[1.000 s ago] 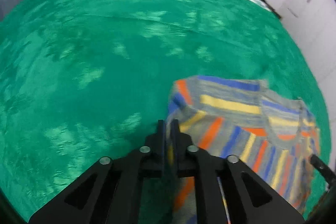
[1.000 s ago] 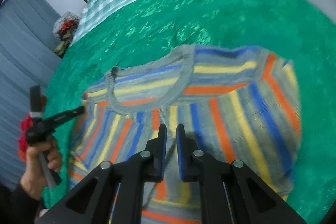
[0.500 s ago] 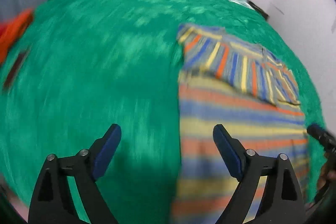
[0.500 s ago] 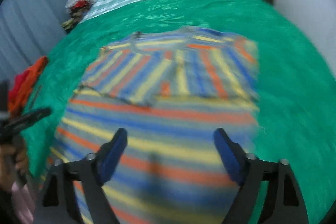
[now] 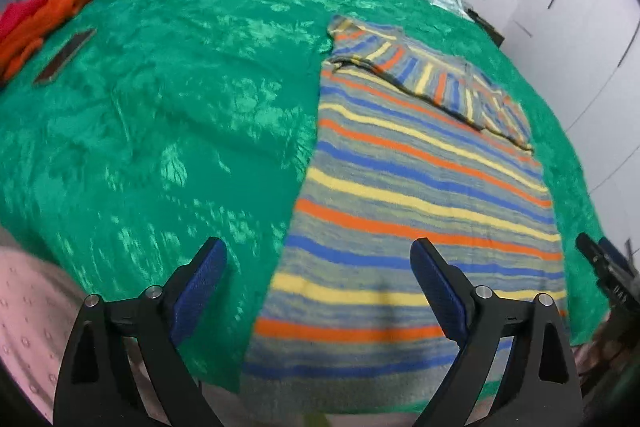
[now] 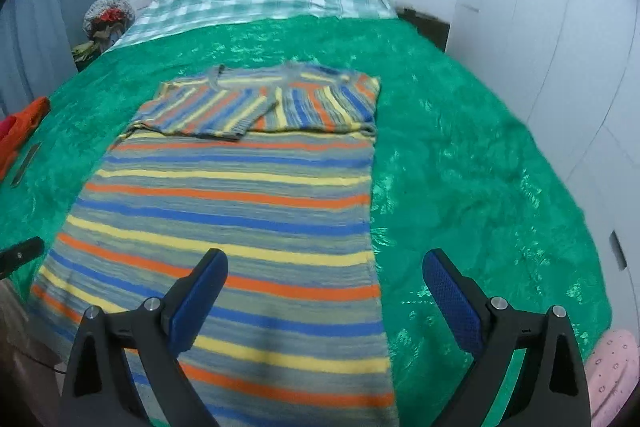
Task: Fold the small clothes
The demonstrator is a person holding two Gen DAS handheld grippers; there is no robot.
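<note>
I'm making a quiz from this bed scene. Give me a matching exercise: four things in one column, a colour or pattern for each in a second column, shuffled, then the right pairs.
Things:
1. sweater
2. bedspread
3. sheet
4. gripper pads

Colours:
A. plain dark blue
B. green and white checks
C. shiny green
D. grey with blue, yellow and orange stripes

Pairs: 1-D, 2-C, 3-B, 4-A

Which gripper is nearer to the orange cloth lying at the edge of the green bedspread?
Left. The left gripper hovers over the striped knitted sweater's edge on the orange cloth's side; the right gripper hovers over the sweater's opposite edge, farther away.
</note>
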